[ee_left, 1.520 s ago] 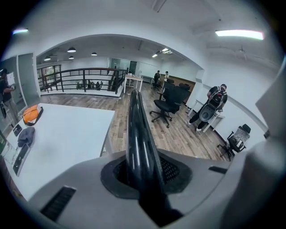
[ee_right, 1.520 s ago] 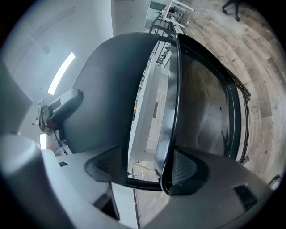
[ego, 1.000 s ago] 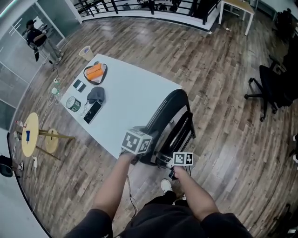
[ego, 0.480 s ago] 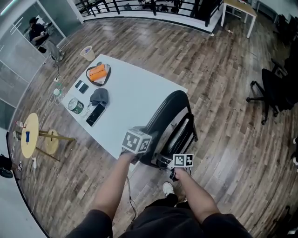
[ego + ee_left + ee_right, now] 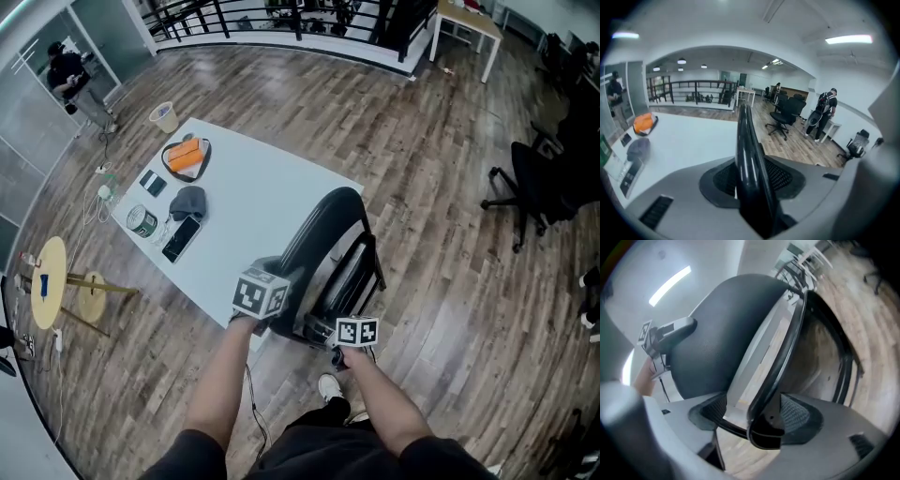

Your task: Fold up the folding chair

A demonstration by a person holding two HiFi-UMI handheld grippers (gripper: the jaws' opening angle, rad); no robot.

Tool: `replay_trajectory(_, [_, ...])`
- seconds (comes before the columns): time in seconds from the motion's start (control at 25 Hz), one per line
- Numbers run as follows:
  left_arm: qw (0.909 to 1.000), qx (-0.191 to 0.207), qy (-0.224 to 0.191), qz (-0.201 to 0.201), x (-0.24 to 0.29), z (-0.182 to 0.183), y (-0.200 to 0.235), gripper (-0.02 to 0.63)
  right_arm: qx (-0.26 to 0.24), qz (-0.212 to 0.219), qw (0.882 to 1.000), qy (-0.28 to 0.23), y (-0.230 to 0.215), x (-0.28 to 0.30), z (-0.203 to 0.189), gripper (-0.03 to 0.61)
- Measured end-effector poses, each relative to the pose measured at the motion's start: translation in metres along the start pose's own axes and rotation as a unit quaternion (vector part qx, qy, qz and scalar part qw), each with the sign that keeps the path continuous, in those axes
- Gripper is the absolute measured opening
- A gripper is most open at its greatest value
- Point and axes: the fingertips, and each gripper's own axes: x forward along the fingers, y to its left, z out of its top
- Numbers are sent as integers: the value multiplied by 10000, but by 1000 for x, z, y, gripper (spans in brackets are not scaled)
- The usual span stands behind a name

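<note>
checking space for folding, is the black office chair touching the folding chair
No, wood floor shows between the black office chair and the folding chair.

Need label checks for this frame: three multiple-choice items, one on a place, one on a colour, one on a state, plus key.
1. The phone lies: A on the floor; B on the table beside the grey cap; C on a shelf.
2. The folding chair is: A white; B orange; C black.
3. Between the fingers of the right gripper: A nothing; B the chair's frame tube; C a cup.
B: it rests by the cap. C: back and frame look black. B: the right gripper view shows the tube there.
</note>
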Motion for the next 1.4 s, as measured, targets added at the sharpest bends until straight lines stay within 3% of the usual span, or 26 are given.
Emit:
replay_trajectory(0.08, [9983,210,-385,382,-20,5,3,214,-460,-549,9972,-233,-14,-30,3,342])
replay_trajectory(0.2, [9897,331,-1114,833,-68,18,-1,222,-966,-665,9923,-386,-13,-83,-2,342])
replay_trajectory(0.28, [9818,661,-1450,1033,-95,26,-19,221,-1296,-670,9882,-458,-4,-119,-12,342])
replay_trajectory(0.4, [9762,1030,-1753,750,-114,31,-79,209,-1624,-870,9785,-929,13,-184,-19,342])
replay_trajectory(0.48, [9734,931,-2039,473,-117,34,-124,174,-1835,-1089,9675,-1353,26,-233,-20,342])
replay_trajectory(0.56, [9708,703,-2281,239,-117,30,-171,125,-2056,-1389,9525,-1763,36,-284,-25,339])
replay_trajectory(0.6, [9697,592,-2366,110,-116,26,-195,102,-2164,-1586,9431,-1965,41,-310,-29,304])
replay_trajectory(0.72, [9668,375,-2511,-280,-116,9,-266,50,-2363,-2223,9111,-2544,56,-388,-45,112])
replay_trajectory(0.84, [9655,359,-2476,-715,-122,-17,-340,11,-2527,-2711,8875,-2739,72,-447,-74,17])
replay_trajectory(1.0, [9574,563,-2599,-1127,-143,-57,-433,5,-2894,-3381,8465,-2924,94,-513,-128,14])
replay_trajectory(1.16, [9536,647,-2677,-1214,-163,-95,-473,5,-2960,-3983,7983,-3413,121,-565,-172,14])
replay_trajectory(1.24, [9547,670,-2612,-1256,-172,-114,-486,5,-2862,-4199,7830,-3588,132,-588,-193,14])
replay_trajectory(1.4, [9574,661,-2507,-1275,-189,-147,-507,5,-2777,-4377,7656,-3810,154,-624,-223,14])
